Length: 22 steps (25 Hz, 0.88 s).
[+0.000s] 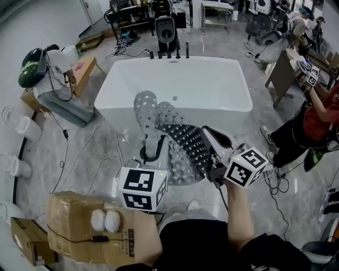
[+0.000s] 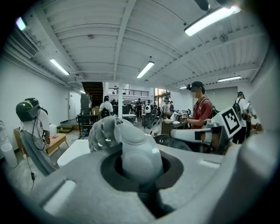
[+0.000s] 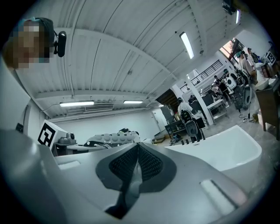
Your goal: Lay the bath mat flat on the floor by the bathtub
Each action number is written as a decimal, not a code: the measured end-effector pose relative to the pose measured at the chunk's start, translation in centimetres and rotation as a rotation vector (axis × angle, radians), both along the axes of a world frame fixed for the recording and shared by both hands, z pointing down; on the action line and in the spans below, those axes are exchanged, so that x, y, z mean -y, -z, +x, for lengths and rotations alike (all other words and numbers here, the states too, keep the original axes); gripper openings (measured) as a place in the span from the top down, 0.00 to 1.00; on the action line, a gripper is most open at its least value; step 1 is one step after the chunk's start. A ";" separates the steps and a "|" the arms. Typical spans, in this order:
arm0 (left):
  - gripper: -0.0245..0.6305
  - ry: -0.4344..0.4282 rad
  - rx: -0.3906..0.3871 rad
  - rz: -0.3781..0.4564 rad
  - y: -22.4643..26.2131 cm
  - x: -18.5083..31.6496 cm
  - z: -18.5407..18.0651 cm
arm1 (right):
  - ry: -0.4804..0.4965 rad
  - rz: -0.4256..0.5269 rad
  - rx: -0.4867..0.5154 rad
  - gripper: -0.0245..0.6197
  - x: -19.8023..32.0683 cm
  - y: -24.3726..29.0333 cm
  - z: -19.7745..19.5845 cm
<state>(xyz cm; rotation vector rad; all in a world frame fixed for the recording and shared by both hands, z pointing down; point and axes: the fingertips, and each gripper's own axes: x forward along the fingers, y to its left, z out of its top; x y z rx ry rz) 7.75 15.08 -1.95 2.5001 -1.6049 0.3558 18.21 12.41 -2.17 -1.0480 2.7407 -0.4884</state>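
Open lab hall: bathtub [image 1: 175, 87] on polished floor [image 1: 42, 153] among cables [image 1: 64, 135], cardboard boxes [image 1: 74, 222], workbenches [image 1: 130, 15], ceiling strip lights [image 2: 146, 69].

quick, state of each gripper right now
left gripper: closed, holding the bath mat
right gripper: closed, holding the bath mat too

left gripper [image 1: 152, 149]: jaws clamped on bath mat [image 1: 159, 112] | right gripper [image 1: 207, 132]: jaws clamped on bath mat | both held forward, side by side
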 end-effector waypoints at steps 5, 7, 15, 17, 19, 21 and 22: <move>0.93 -0.022 -0.022 0.001 0.3 1.5 2.1 | -0.011 0.018 0.006 0.95 1.2 0.6 1.9; 0.93 -0.033 -0.018 -0.001 0.2 1.2 2.9 | -0.025 0.023 0.010 0.95 0.7 0.9 2.7; 0.93 -0.078 0.003 -0.002 0.1 1.8 4.4 | -0.069 0.027 0.038 0.95 0.9 0.7 4.6; 0.93 -0.086 0.008 -0.009 0.0 2.1 4.3 | -0.075 0.025 0.038 0.95 1.1 0.6 4.5; 0.93 -0.095 0.012 -0.012 -0.1 2.2 4.5 | -0.086 0.021 0.042 0.95 1.3 0.6 4.8; 0.93 -0.108 0.005 -0.009 -0.4 2.4 4.9 | -0.100 0.016 0.057 0.95 1.5 0.3 5.6; 0.93 -0.114 -0.004 -0.008 -0.5 2.6 5.1 | -0.105 0.014 0.062 0.95 1.7 0.2 6.0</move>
